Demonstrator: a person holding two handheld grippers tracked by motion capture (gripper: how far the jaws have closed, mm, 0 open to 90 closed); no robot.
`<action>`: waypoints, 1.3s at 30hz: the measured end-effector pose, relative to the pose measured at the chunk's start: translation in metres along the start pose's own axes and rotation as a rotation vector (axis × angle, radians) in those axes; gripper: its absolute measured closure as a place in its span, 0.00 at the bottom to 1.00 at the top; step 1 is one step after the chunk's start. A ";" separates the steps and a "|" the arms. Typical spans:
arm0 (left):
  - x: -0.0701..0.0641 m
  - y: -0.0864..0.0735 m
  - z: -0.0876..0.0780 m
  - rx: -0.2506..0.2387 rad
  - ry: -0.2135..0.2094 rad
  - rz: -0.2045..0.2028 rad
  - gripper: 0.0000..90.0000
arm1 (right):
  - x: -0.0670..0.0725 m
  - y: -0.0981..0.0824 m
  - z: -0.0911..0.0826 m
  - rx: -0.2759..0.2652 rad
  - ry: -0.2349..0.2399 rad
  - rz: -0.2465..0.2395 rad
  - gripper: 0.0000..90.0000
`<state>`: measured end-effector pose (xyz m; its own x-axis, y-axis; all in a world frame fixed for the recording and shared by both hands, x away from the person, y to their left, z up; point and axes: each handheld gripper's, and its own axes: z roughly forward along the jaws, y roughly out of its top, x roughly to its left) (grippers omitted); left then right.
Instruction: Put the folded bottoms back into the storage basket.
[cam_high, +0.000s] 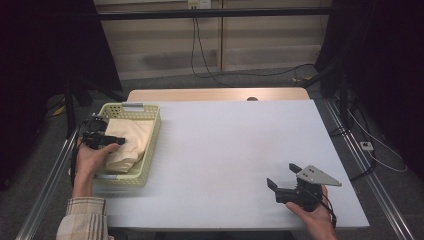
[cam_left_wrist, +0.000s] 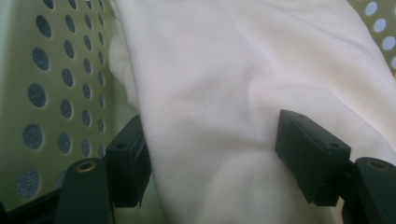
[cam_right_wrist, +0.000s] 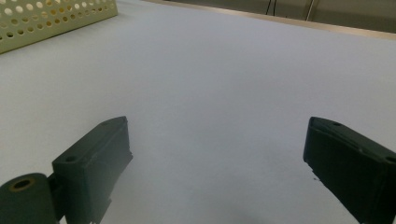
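The right tongs (cam_high: 281, 177) rest nearest, at the near right of the white tabletop (cam_high: 235, 150), jaws spread wide with nothing between them; the right gripper view has bare surface ahead and one corner of the basket far off at the upper left.

At the near left, the left tongs (cam_high: 107, 140) reach into the pale green perforated basket (cam_high: 152, 134), which sits at the tabletop's left edge. Inside it lies a folded cream cloth (cam_left_wrist: 224, 84), taking up most of the basket floor. The left gripper view has the jaws parted on either side of a raised fold of the cloth, one jaw down between fabric and basket wall, the other pressed against the cloth's upper face; they straddle it but look not yet closed, so I read them as released.

The cloth appears soft, light and limp: it will sag and unfold when lifted, and a thin pinch may slip. A thick bunched fold near its middle looks like the best hold.

The basket's walls crowd the jaws and may catch them. Beyond, the tabletop is bare up to its wooden far edge (cam_high: 215, 94).
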<state>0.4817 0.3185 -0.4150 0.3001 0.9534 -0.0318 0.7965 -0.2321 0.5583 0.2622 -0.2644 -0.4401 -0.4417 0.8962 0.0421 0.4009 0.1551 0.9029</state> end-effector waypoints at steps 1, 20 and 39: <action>0.000 0.000 0.000 0.000 0.000 0.000 0.32 | 0.000 0.000 0.000 0.000 0.000 0.000 0.08; -0.002 0.003 -0.008 -0.049 -0.003 0.014 0.07 | -0.001 0.000 0.000 -0.004 -0.009 -0.002 0.08; 0.004 -0.003 -0.035 -0.283 0.006 -0.028 0.07 | -0.006 -0.001 -0.001 -0.011 0.000 0.023 0.08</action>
<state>0.4623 0.3295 -0.3877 0.2764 0.9599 -0.0457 0.6261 -0.1438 0.7664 0.2639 -0.2704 -0.4405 -0.4324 0.8995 0.0628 0.4022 0.1301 0.9063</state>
